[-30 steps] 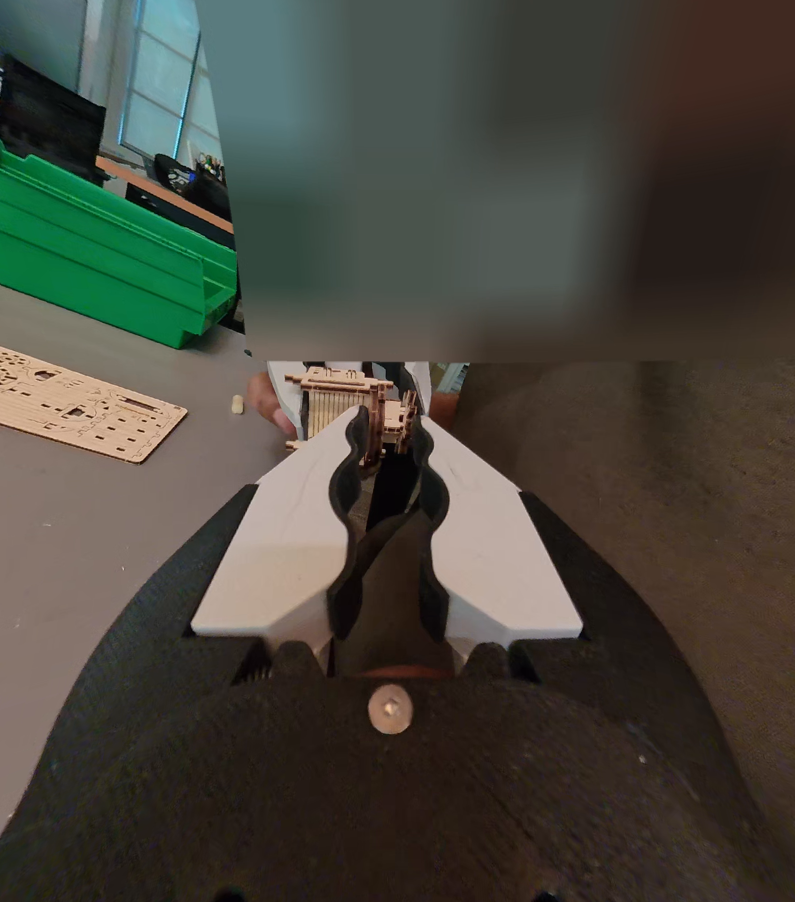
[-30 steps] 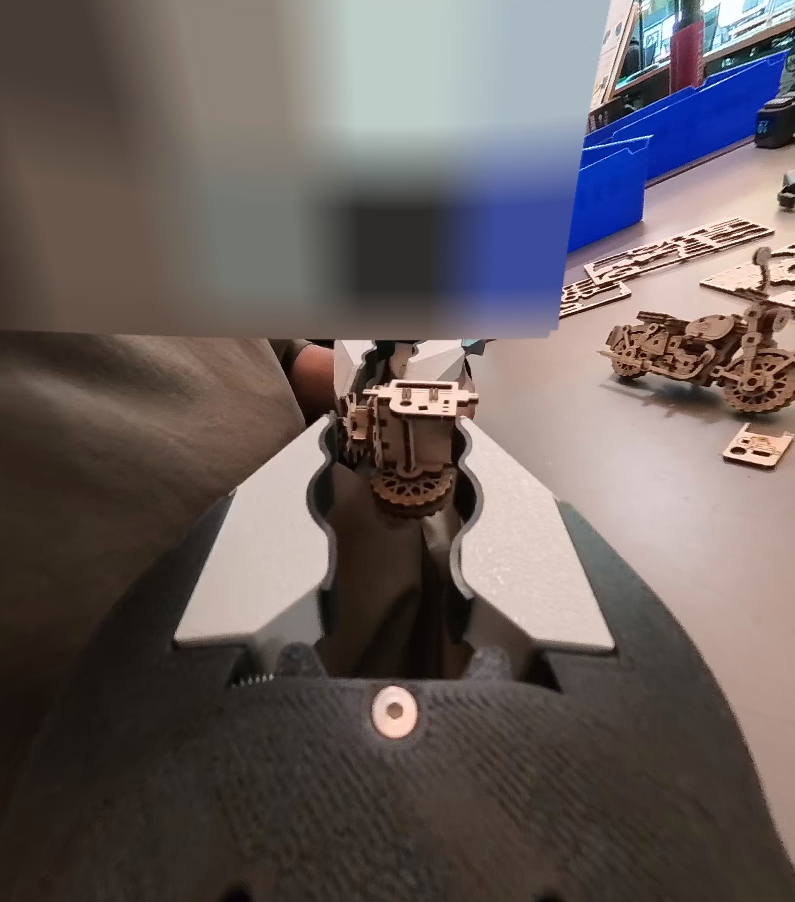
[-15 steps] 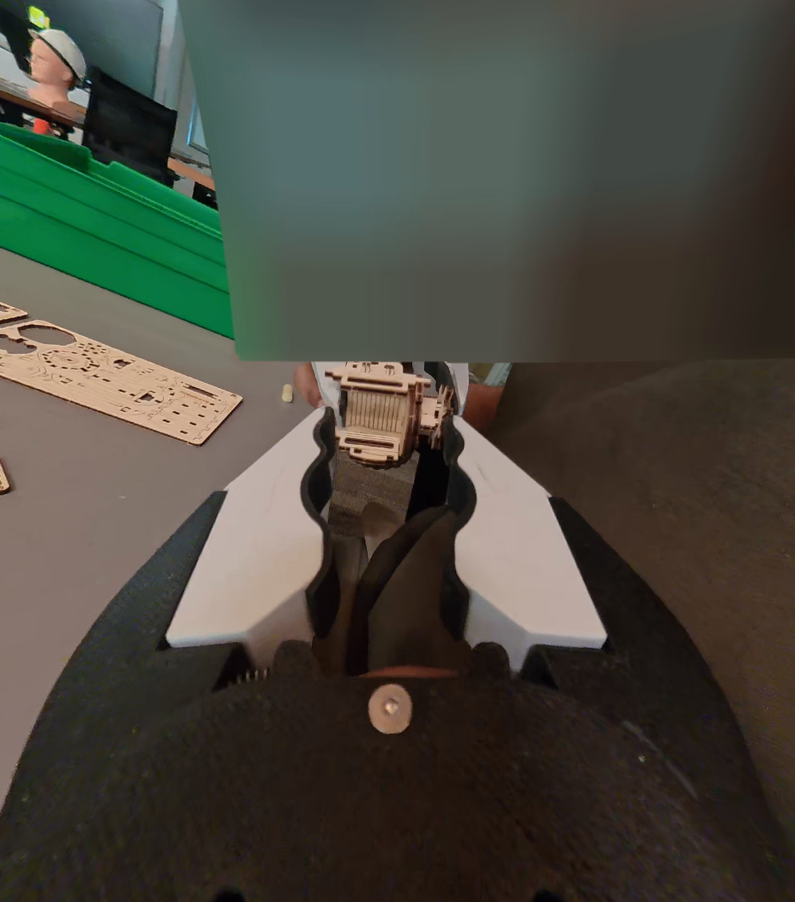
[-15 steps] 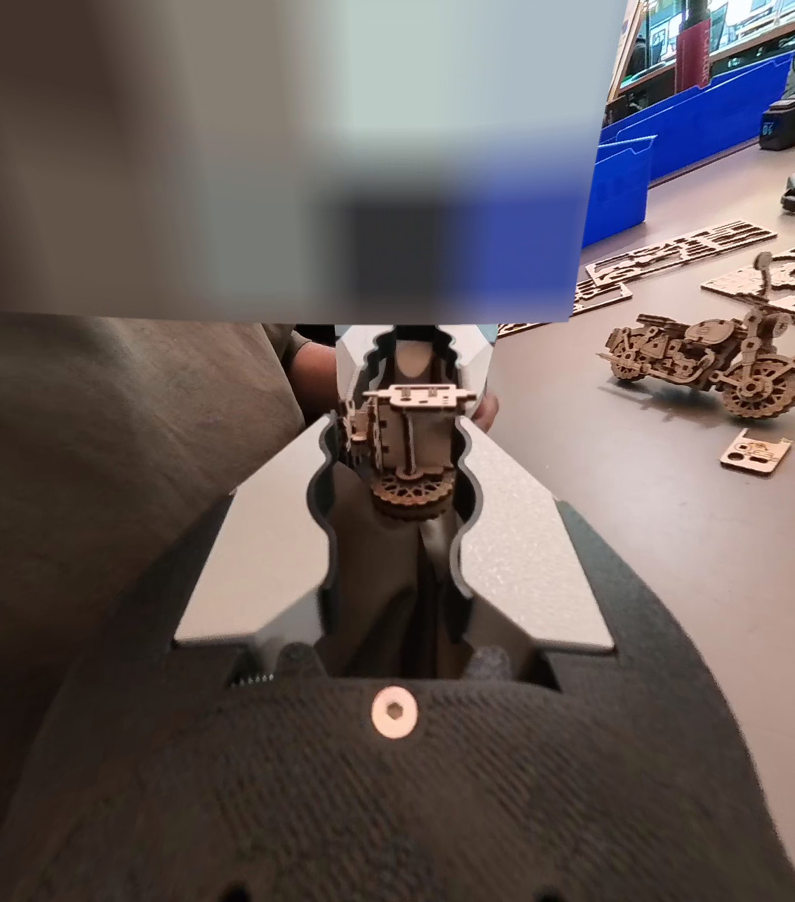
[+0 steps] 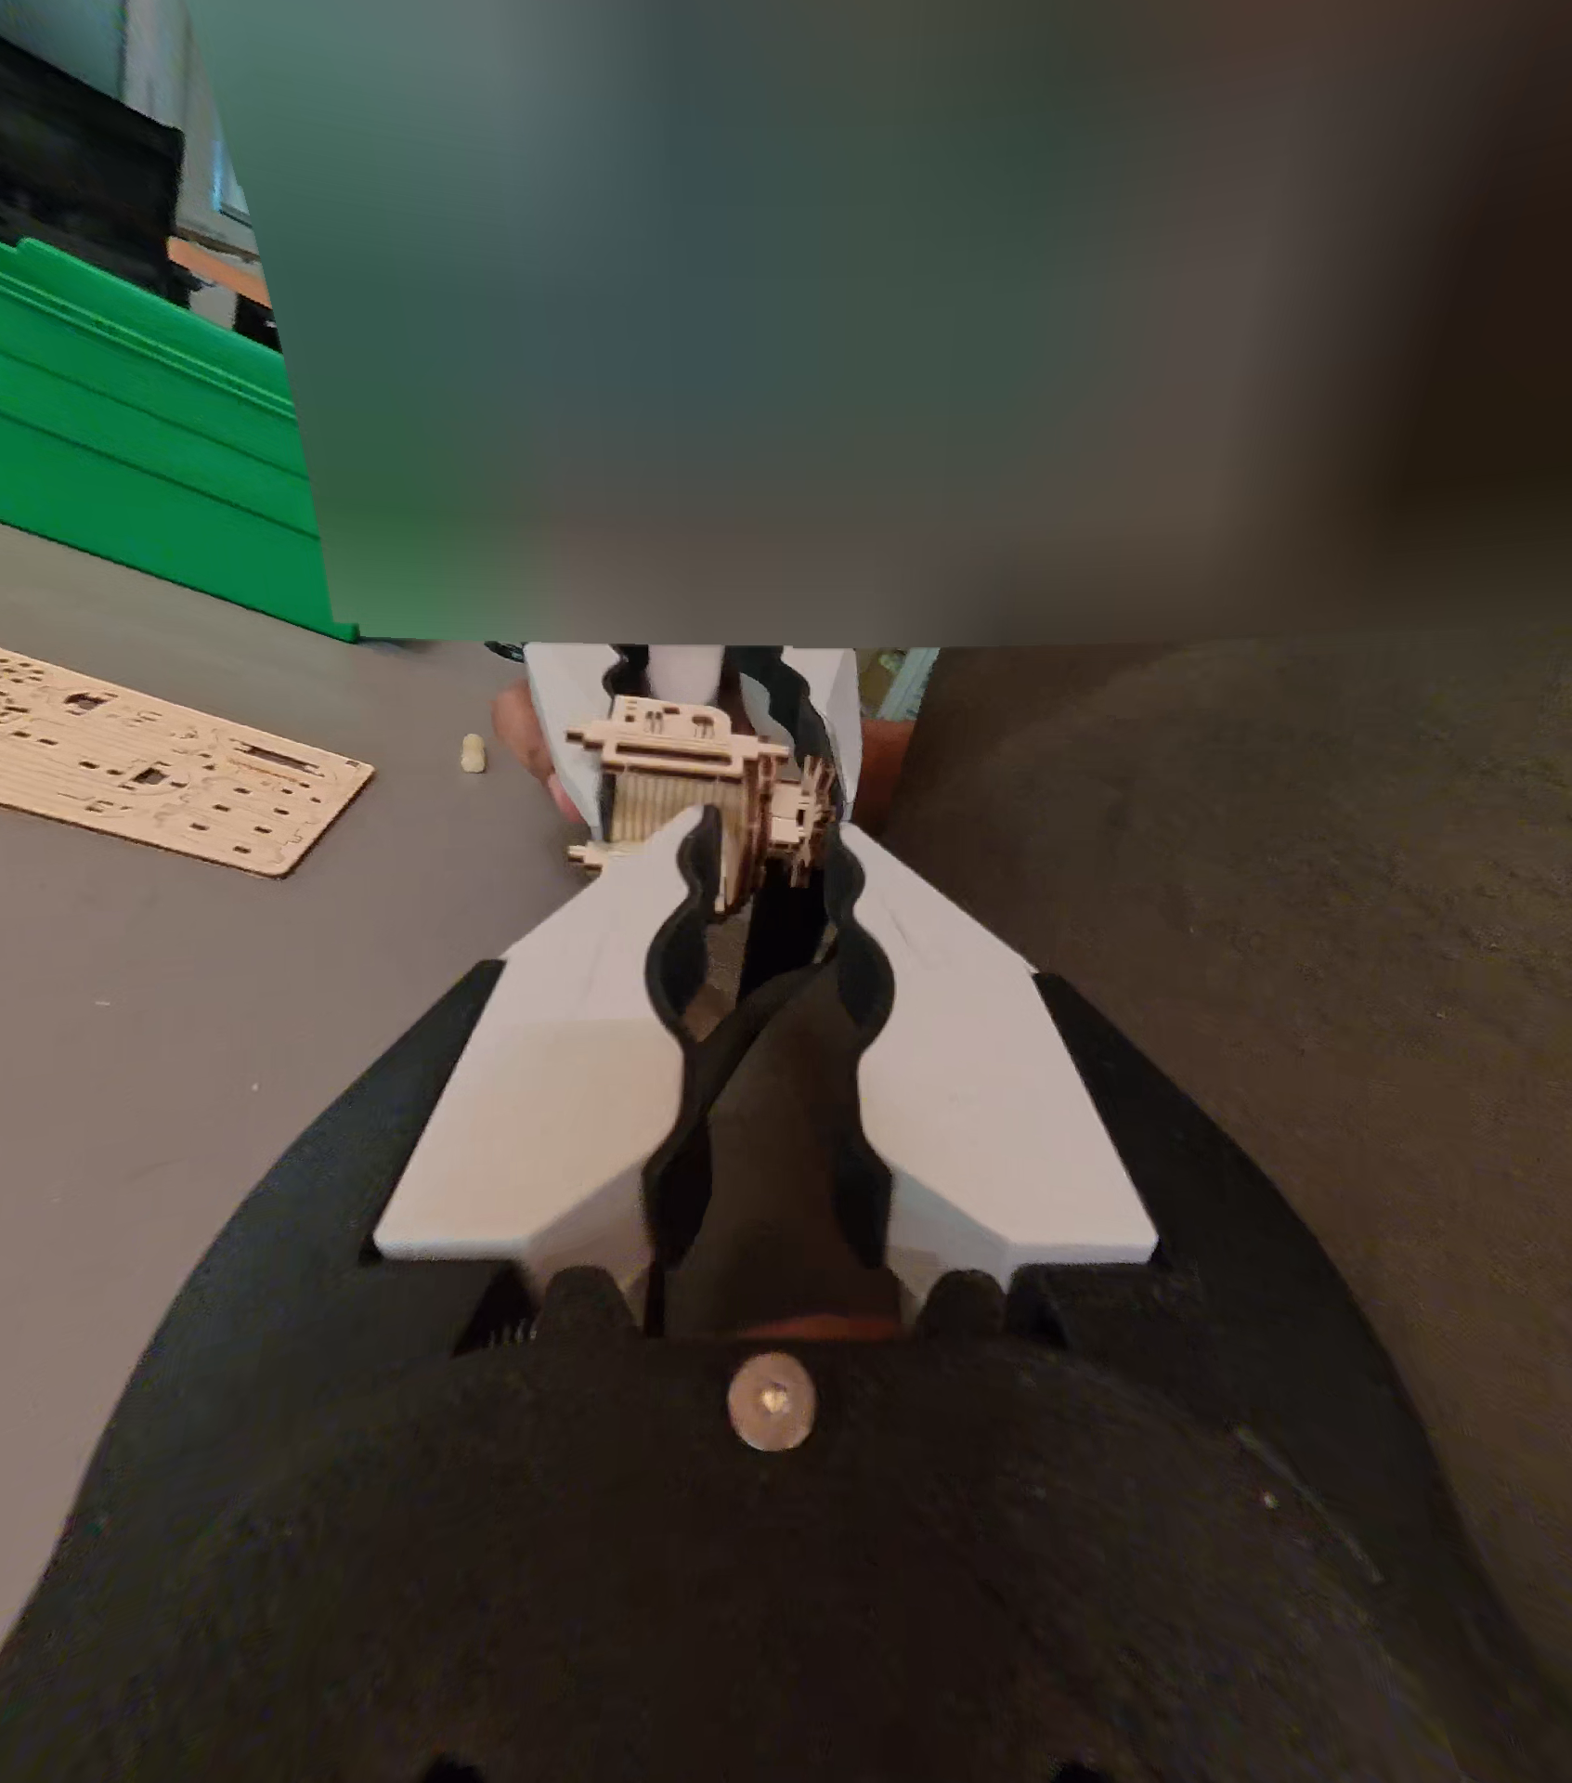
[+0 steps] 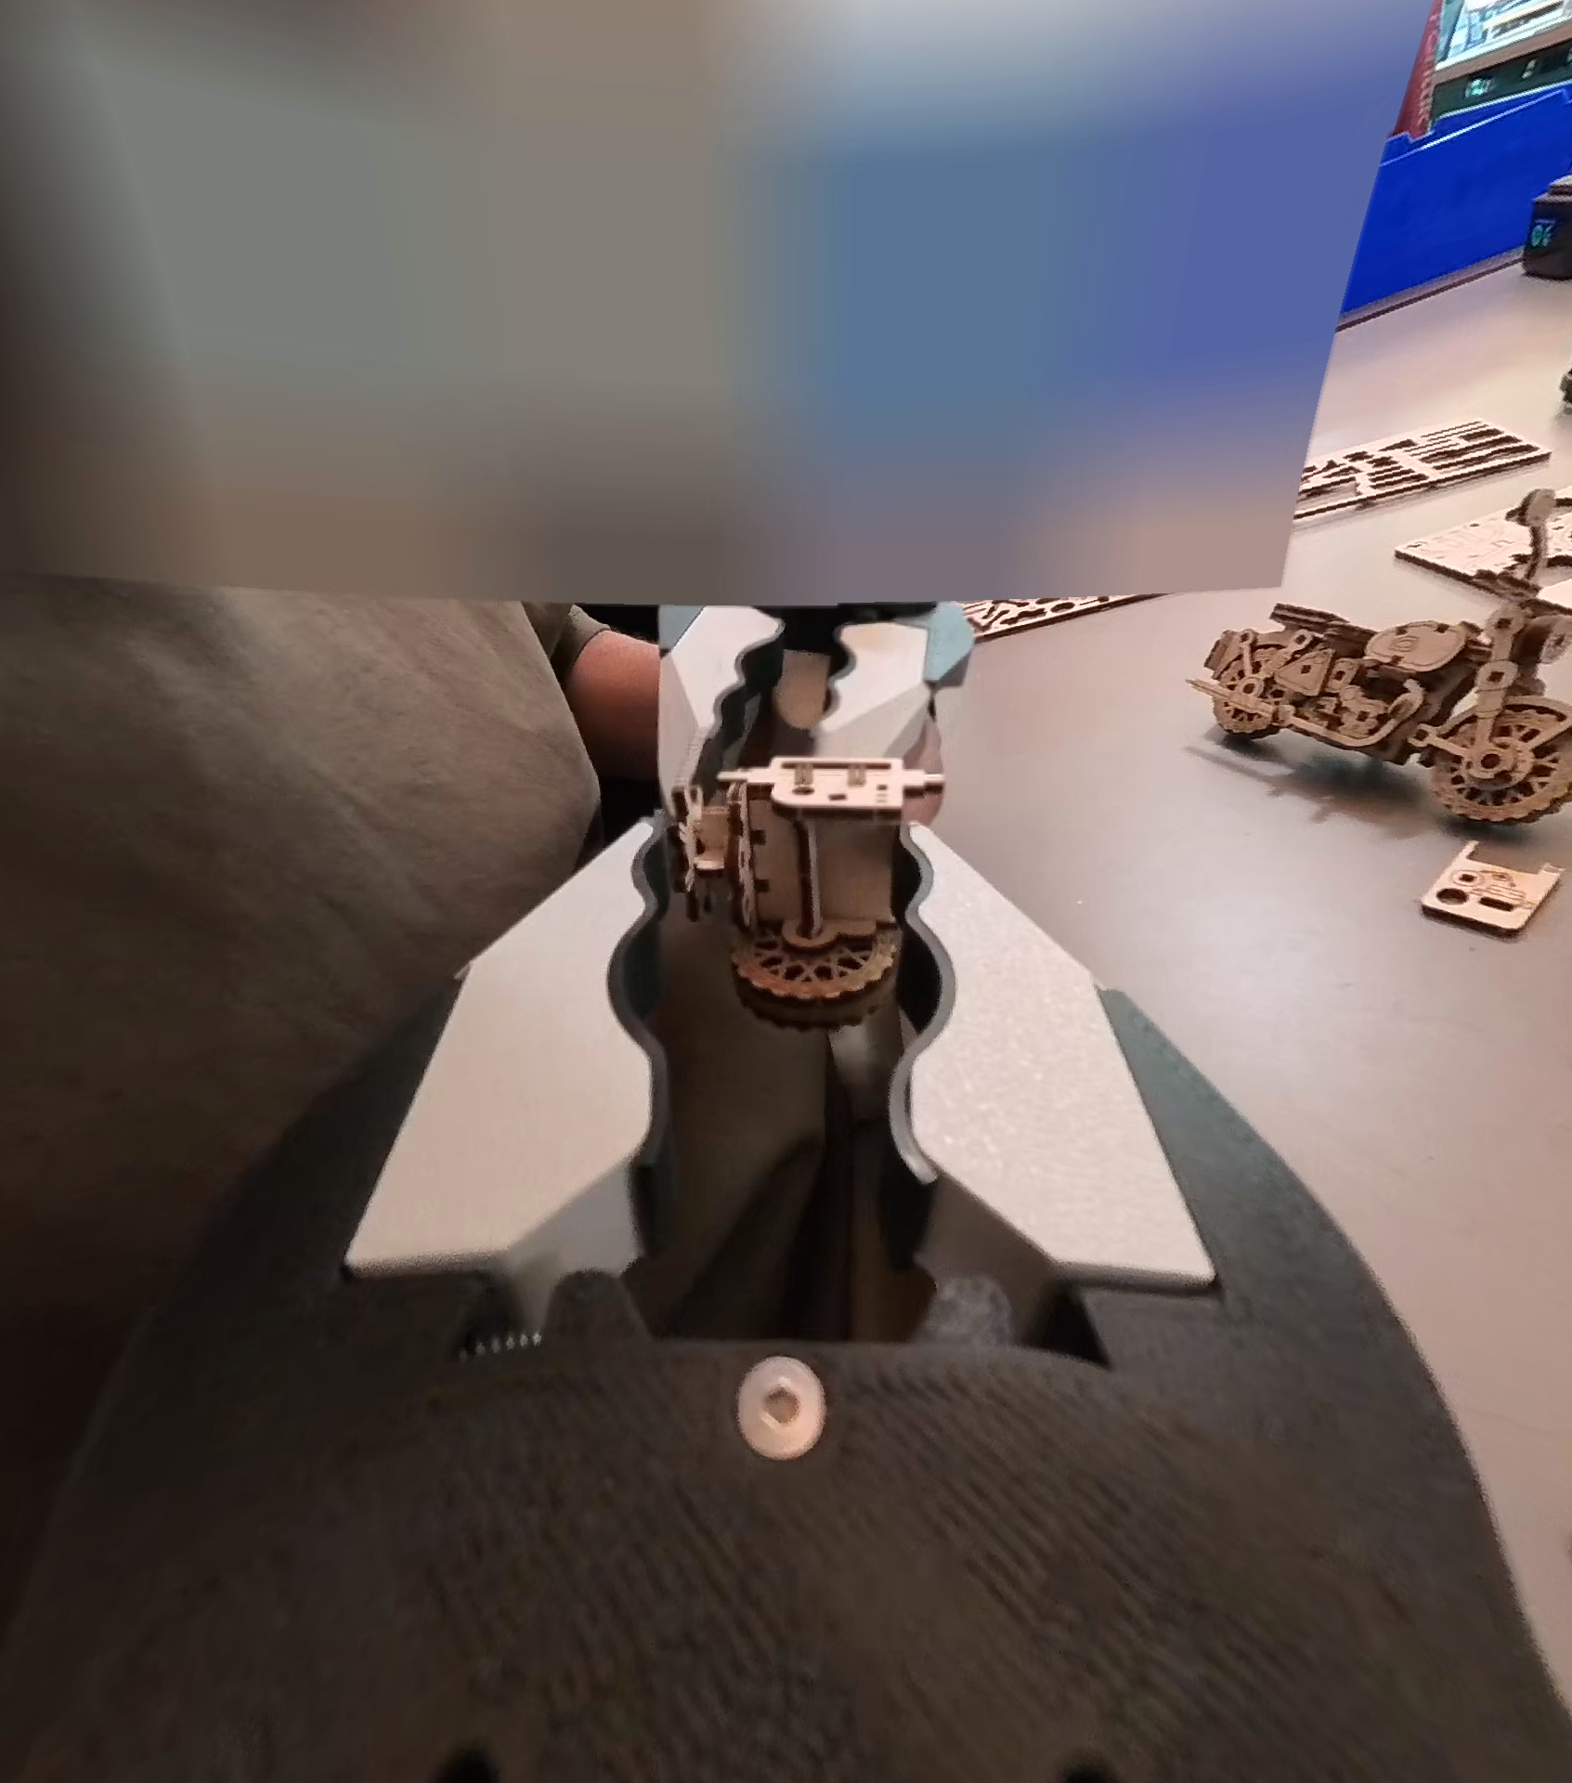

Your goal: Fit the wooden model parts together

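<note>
**Both grippers on one wooden sub-assembly, held in mid-air**

Wooden model block [image 6: 806, 859] sat right at the tips of both grippers, off the table, in front of the person's torso [image 6: 212, 868]. In the right wrist view it filled the gap at the tip end of the right gripper [image 6: 786, 868]: fingers partly closed, pinching the block's side walls, flat slotted plate on top, toothed gear wheel [image 6: 811, 965] hanging below the tips. Left gripper [image 6: 801, 695] came in from the far side, tips meeting the block's rear; the contact itself was hidden behind the block.

Left wrist view: same block [image 5: 695, 801] at the left gripper [image 5: 762, 849] tips, offset towards the left finger [image 5: 589, 974], slatted face towards the camera. Fingers narrowed to a small gap, clamping the block's gear end between the black wavy pads. Right gripper [image 5: 695, 695] showed beyond it, a bare hand [image 5: 521, 733] partly behind.

On the grey table [image 6: 1245, 1110]: a finished wooden motorcycle [image 6: 1409, 695], laser-cut sheets [image 6: 1428, 463], loose small plates [image 6: 1491, 888]; blue bins [image 6: 1476, 232] further back. Left side: a punched-out sheet [image 5: 116, 753], a small pale peg [image 5: 473, 753], green bin [image 5: 87, 405].

No legible writing or brand marks at this resolution.
</note>
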Demonstrator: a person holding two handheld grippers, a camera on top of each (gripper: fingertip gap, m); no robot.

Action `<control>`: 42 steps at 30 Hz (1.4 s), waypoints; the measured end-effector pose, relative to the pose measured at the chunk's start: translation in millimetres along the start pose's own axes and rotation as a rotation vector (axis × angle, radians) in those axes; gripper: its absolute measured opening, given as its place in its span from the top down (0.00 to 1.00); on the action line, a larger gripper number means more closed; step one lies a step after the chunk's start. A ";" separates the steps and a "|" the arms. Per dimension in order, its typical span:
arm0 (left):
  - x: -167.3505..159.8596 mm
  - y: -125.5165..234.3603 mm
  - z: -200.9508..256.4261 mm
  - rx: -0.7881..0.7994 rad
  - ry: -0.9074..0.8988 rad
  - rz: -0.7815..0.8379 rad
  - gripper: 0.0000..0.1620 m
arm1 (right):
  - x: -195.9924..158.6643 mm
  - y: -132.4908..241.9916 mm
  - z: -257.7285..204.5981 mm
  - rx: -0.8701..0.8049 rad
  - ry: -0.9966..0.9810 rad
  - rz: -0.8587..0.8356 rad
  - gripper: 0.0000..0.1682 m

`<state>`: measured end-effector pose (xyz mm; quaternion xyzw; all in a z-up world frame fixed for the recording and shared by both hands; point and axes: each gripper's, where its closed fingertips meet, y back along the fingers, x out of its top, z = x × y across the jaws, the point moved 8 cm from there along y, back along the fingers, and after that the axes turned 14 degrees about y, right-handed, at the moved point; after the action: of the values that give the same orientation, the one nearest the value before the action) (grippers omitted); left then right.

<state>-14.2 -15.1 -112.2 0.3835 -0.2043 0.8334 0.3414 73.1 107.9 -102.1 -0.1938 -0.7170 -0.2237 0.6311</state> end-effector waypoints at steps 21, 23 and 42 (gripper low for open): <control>-2.1 -3.1 0.7 0.019 -0.028 -0.036 0.88 | 0.9 1.8 -2.6 -0.006 0.068 -0.033 0.75; -1.9 -3.3 0.8 0.018 -0.030 -0.045 0.88 | 0.5 1.7 -3.3 -0.002 0.068 -0.035 0.75; 9.2 5.2 -16.2 0.186 0.026 0.095 0.74 | -7.4 6.9 25.7 -0.134 -0.229 0.037 0.75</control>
<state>-30.4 -5.1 -115.5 0.3925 -0.1394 0.8691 0.2669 56.9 128.2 -111.6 -0.2727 -0.7642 -0.2359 0.5348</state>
